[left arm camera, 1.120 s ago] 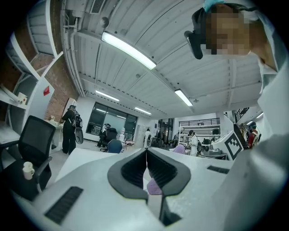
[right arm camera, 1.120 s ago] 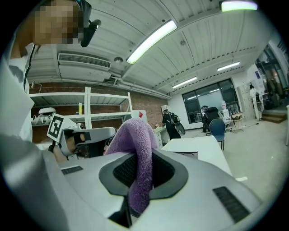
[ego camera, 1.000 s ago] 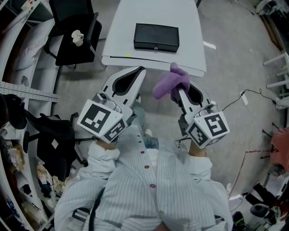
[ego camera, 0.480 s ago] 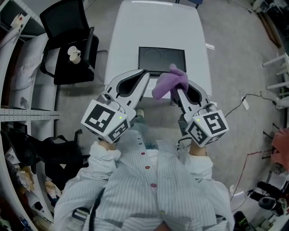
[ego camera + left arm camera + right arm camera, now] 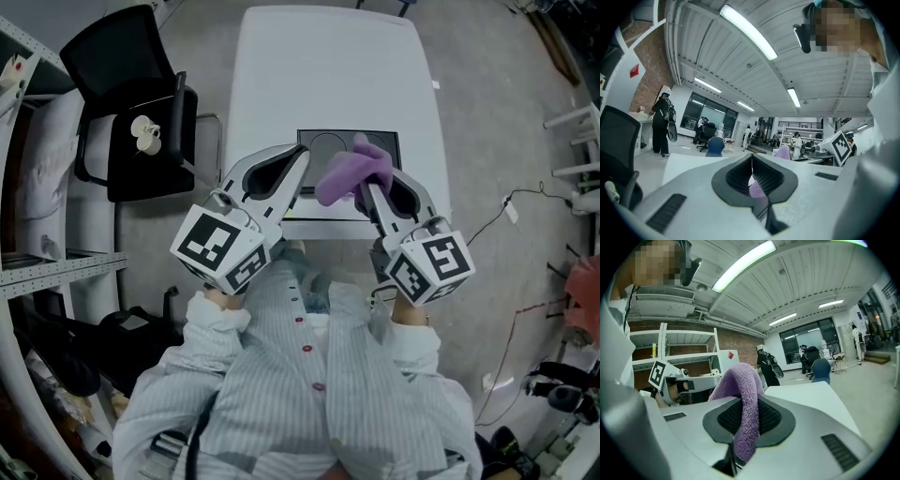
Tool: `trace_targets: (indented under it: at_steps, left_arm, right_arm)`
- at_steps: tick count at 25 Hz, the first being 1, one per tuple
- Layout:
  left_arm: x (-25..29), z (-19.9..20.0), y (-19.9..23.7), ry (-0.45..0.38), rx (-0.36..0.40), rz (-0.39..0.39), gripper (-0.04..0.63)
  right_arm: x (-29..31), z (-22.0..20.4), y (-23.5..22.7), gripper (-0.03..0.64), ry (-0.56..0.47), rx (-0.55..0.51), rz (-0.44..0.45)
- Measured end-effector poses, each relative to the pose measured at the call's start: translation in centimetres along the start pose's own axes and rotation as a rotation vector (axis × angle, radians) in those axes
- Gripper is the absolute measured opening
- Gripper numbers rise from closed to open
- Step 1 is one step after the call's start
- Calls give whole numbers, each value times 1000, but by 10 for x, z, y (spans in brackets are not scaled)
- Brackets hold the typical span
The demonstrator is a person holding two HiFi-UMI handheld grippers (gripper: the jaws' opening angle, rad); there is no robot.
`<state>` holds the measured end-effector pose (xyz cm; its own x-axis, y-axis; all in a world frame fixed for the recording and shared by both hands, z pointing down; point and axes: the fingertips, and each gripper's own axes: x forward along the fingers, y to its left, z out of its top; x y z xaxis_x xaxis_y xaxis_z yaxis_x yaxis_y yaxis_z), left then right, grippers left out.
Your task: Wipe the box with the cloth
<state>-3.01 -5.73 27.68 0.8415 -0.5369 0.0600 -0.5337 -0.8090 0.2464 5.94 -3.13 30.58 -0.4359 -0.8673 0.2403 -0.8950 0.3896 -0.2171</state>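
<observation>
Right gripper (image 5: 746,414) clamping cloth (image 5: 743,380), box (image 5: 324,150) overhead only

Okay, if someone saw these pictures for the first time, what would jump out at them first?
The purple cloth, clamped in the right gripper and flopping over its tips, stands out at the head view's centre. Beyond it a black box lies on the white table, near the person's edge. The left gripper, jaws together on nothing, is held alongside.
</observation>
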Motion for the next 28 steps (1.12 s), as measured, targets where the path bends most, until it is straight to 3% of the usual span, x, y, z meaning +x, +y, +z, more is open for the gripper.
trace_targets:
  at_steps: [6,18,28]
  left_arm:
    - [17,-11,20,34,-26,15,11]
    - [46,-33,37,71,-73,97,11]
    - [56,-79,62,195,-96,154,11]
  right_arm:
    - [17,1,-18,44,20,14,-7]
    - [41,8,-47,44,65,-6,63]
    - [70,-5,-55,44,126,-29,104]
